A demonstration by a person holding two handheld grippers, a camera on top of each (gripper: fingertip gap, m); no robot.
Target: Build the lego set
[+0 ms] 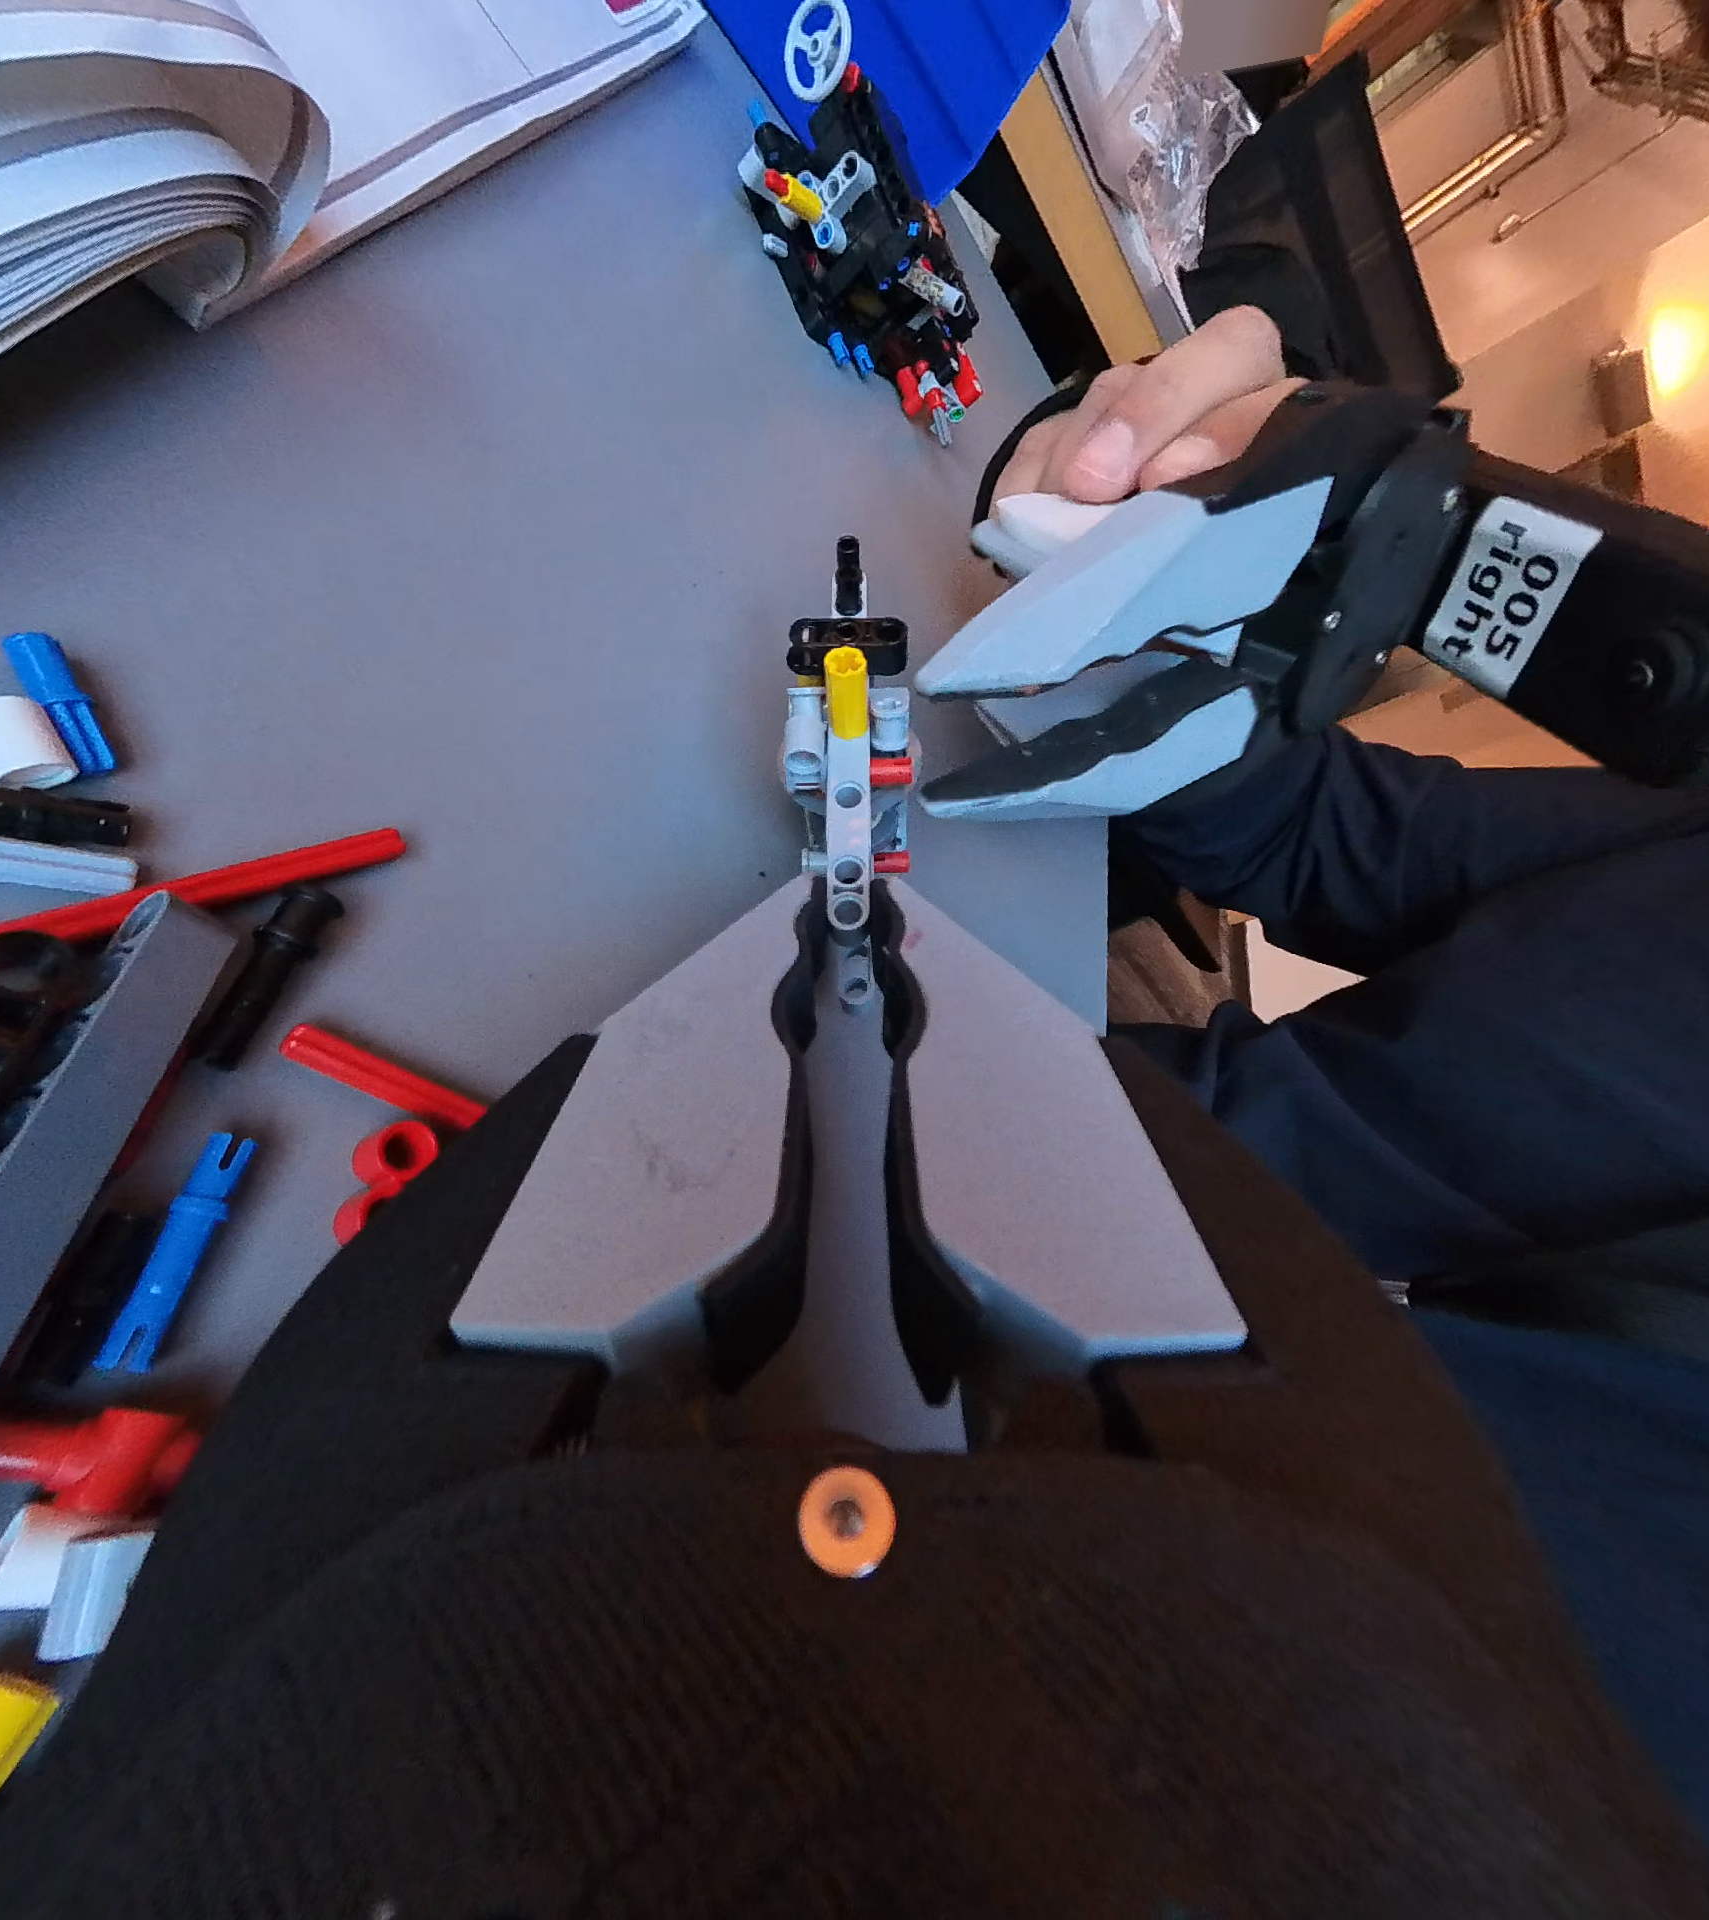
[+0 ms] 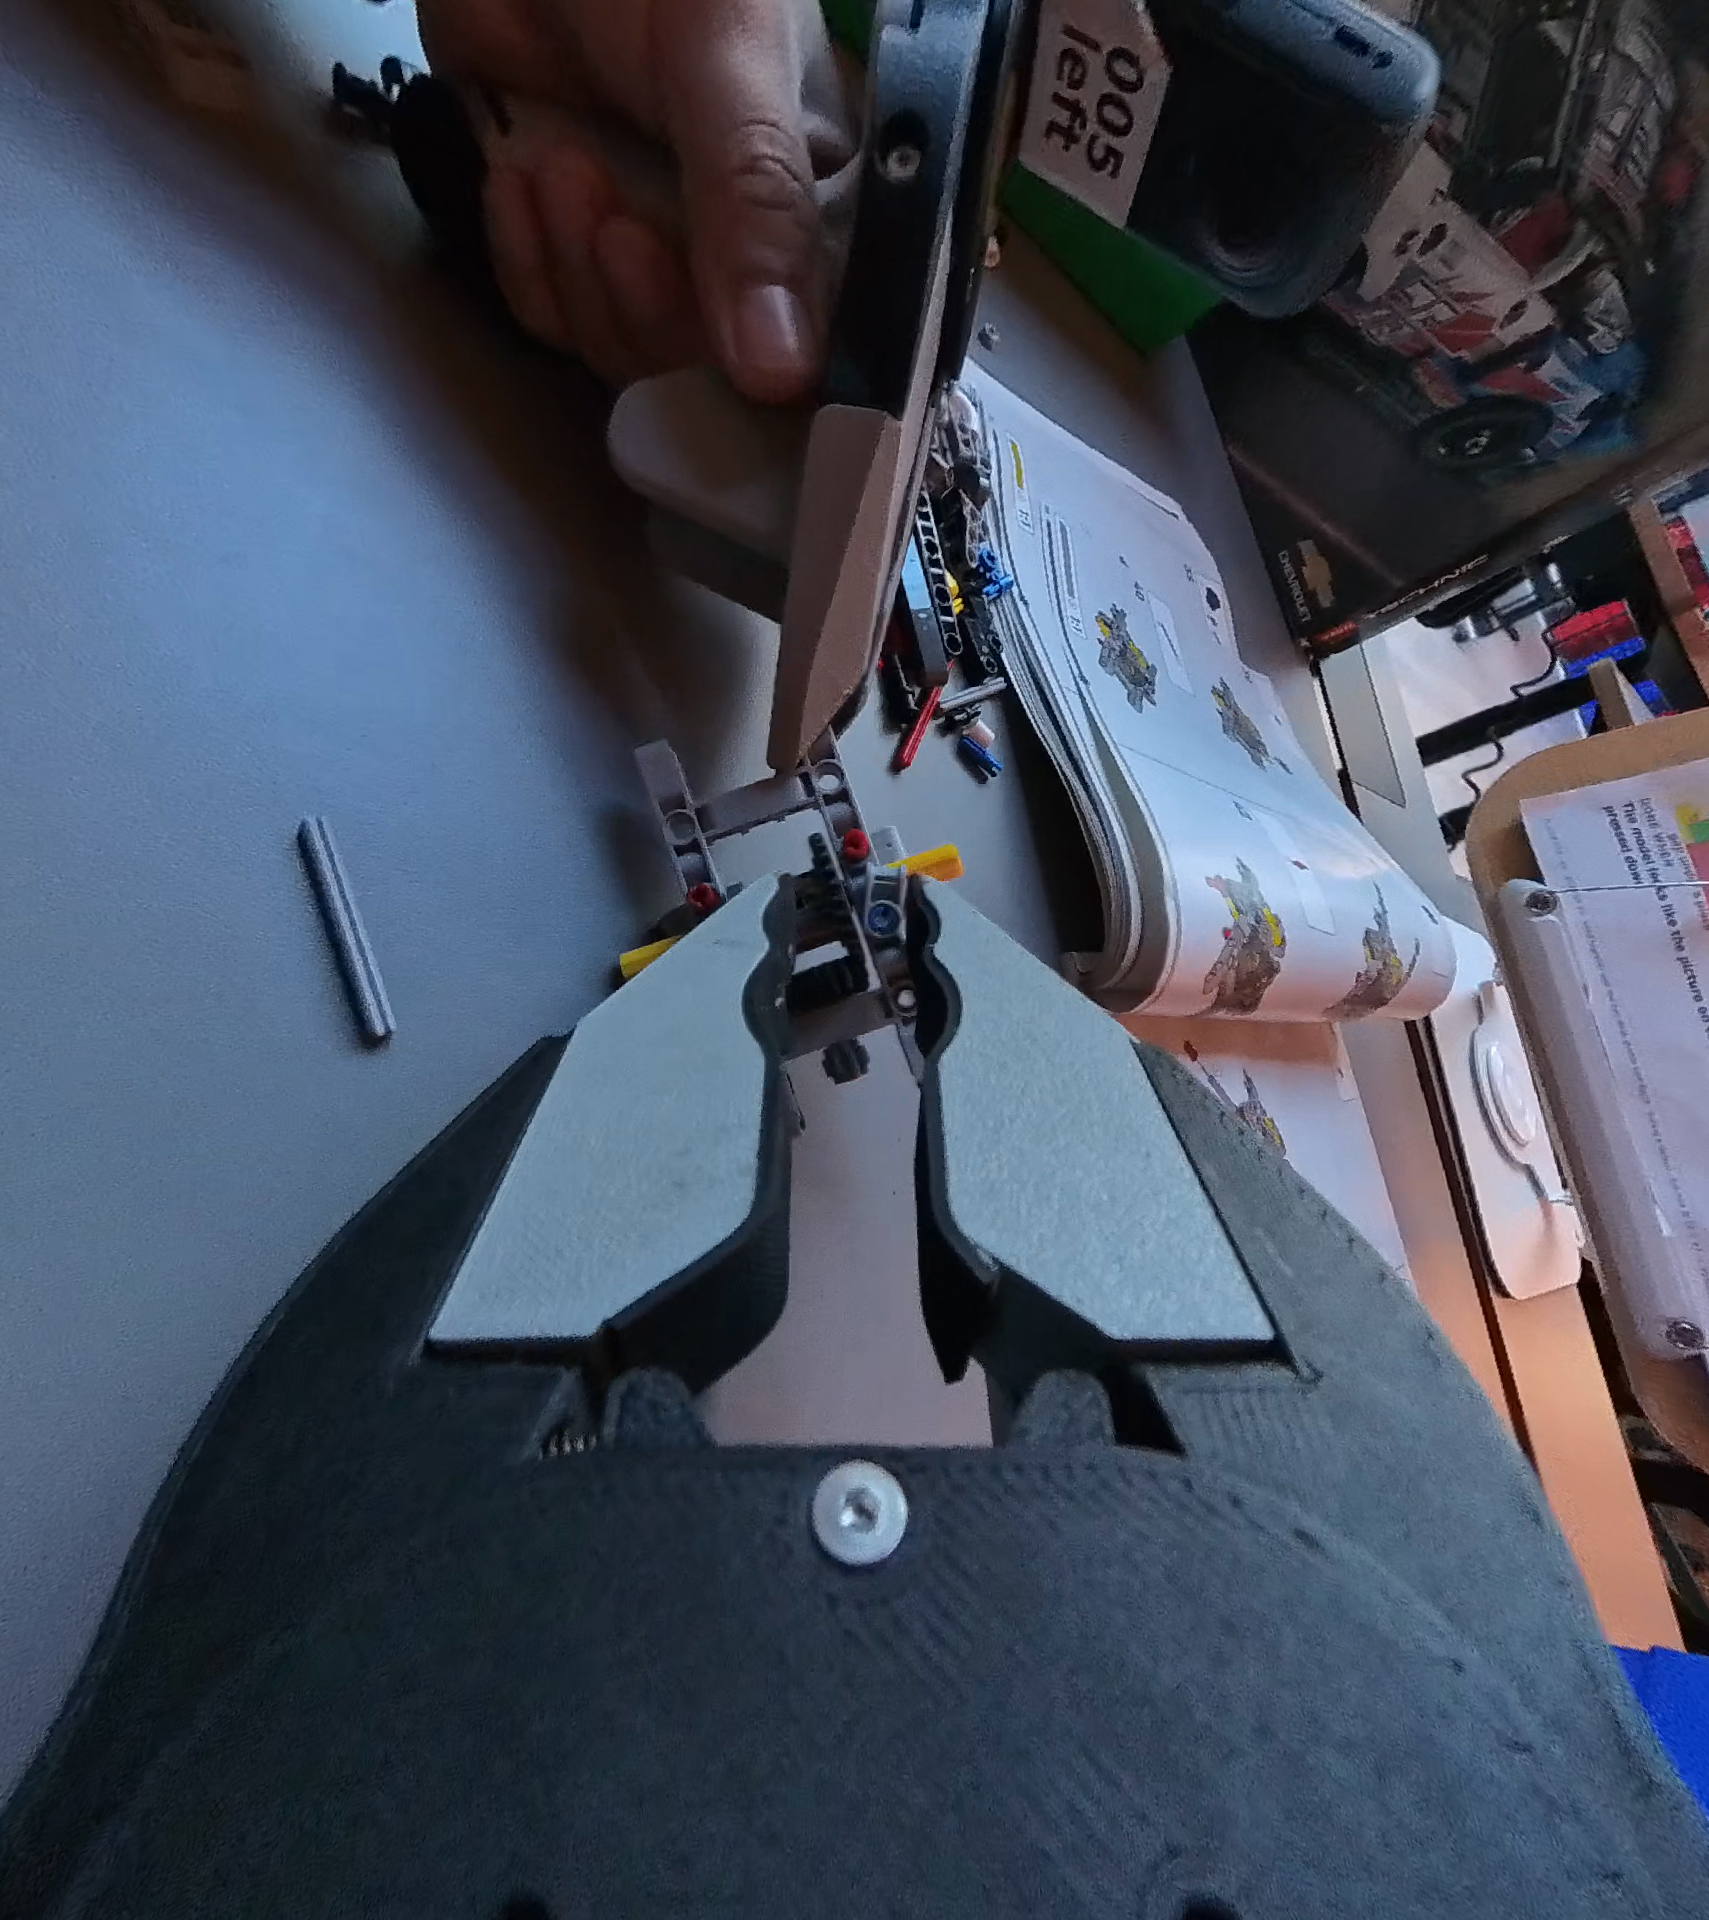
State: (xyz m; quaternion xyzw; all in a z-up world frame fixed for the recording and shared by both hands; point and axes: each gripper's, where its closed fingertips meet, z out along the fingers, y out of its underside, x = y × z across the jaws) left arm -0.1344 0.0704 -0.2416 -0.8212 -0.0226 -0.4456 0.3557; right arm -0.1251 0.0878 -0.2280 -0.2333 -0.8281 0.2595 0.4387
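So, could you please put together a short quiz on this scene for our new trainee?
1. True or false: the left tongs are closed on a light grey holed beam of the small brick assembly.
2. The axle sticking out near the assembly's far end is: A yellow, B green, C white?
3. In the right wrist view, what lies alone on the table, left of the assembly?

Key: 1 true; 2 A; 3 a thin grey rod.
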